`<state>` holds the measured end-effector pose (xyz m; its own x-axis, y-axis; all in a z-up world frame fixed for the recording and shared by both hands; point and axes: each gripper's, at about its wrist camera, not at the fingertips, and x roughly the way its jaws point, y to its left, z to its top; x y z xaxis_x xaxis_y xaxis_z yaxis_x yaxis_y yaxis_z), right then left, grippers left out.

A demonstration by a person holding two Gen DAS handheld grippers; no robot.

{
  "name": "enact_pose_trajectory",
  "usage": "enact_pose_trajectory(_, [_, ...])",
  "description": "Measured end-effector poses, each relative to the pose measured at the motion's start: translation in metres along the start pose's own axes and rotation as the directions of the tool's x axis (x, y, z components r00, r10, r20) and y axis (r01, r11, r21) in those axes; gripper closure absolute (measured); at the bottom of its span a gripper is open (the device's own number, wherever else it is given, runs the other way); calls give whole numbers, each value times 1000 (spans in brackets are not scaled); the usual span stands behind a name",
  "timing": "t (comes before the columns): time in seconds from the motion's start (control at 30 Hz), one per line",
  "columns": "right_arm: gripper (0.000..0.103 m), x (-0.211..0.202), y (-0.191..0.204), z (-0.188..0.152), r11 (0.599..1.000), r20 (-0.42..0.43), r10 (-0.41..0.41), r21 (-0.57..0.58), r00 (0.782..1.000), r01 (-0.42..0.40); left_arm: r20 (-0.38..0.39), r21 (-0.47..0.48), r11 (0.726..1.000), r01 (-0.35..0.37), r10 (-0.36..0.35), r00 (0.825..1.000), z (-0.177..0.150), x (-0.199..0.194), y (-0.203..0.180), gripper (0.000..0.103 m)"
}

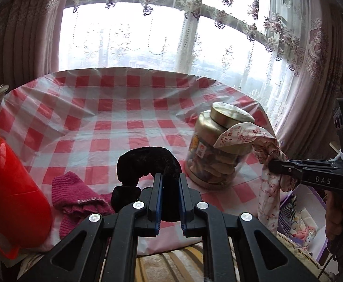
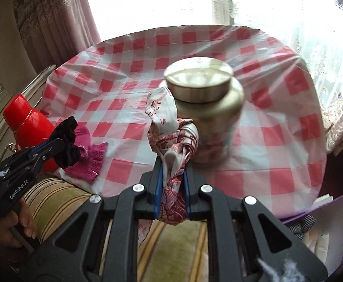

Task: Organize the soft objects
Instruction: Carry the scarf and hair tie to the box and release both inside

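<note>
The left tongs (image 1: 170, 188) are clamped on a black velvet scrunchie (image 1: 147, 162), whose loop bulges out ahead of the pads and hangs clear of the tabletop (image 1: 115, 108). The right tongs (image 2: 172, 176) are closed on a knotted floral cloth (image 2: 171, 138), white with red print; one end sticks up above the knot and the rest trails down between the fingers toward the person's lap. Both soft things are therefore off the surface and carried in the air, near the front edge of the red-and-white checked cloth.

Just beyond the left tongs a magenta knitted piece (image 1: 77, 195), perhaps a glove or sock, lies crumpled on the tabletop beside a red thermos (image 1: 9, 188). A plastic jar with a gold lid (image 1: 218, 145) stands behind the floral cloth; whether the cloth touches it cannot be told. To the right, below the table edge, a purple box (image 1: 305, 223) shows some fabric and plush items inside.

The step in hand looks like transport: two items picked up, neither yet put away. The open box seems the likely destination, though that is a guess. The next move calls for bringing each piece over the container, lowering it so the dangling tail of the floral cloth goes in rather than drapes over the rim, then releasing. The knitted piece remains to be collected.
</note>
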<state>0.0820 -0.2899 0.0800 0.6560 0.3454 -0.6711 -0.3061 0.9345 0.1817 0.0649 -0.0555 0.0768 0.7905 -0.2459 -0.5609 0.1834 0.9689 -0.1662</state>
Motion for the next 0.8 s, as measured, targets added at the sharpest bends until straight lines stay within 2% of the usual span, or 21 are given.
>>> enact_pose_trajectory(0.23, [84, -54, -89, -47, 980, -9, -117, 159, 993, 117, -20, 105, 990, 95, -93, 995, 0, 4, -60, 90])
enact_pose_trajectory(0.47, [84, -78, -168, -107, 917, -89, -188, 342, 978, 207, -51, 196, 963, 185, -178, 983, 1, 11, -116, 90])
enact_pose_trajectory(0.6, [84, -74, -201, -141, 877, -148, -203, 412, 968, 247, -78, 259, 936, 239, -226, 971, -2, 17, -154, 90])
enact_pose_trajectory(0.8, [84, -55, -238, -181, 837, -220, -192, 472, 956, 277, -146, 352, 875, 332, -299, 943, -13, 25, -215, 90])
